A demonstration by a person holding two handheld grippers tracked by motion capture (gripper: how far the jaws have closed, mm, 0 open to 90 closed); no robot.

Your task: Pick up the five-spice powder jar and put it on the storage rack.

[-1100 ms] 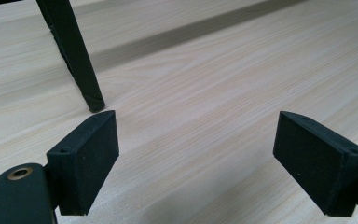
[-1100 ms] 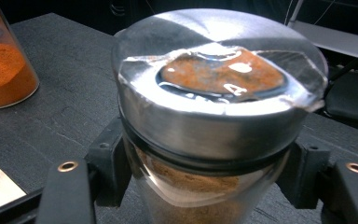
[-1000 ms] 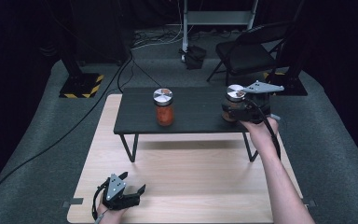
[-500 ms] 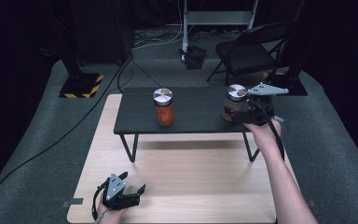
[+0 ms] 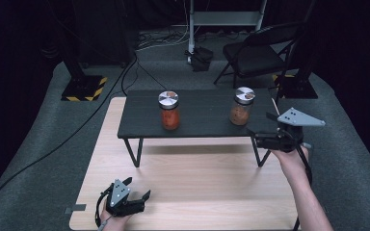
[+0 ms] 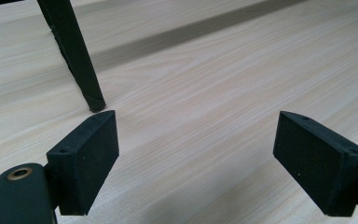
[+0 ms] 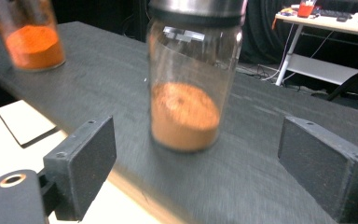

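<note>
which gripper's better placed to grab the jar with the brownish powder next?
Right. The right gripper sits open just off the brownish jar, facing it. The left gripper rests low on the wooden board, far away.

Open black tabletop (image 5: 202, 122) between orange-powder jar (image 5: 169, 110) and brown-powder jar (image 5: 241, 106), wide enough for passage. Bare wooden board (image 5: 197, 187) in front, interrupted only by thin table legs (image 6: 77, 56) near the left gripper (image 5: 125, 202).

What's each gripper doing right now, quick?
Left gripper: open, holding nothing.
Right gripper: open, just released the brown jar.
</note>
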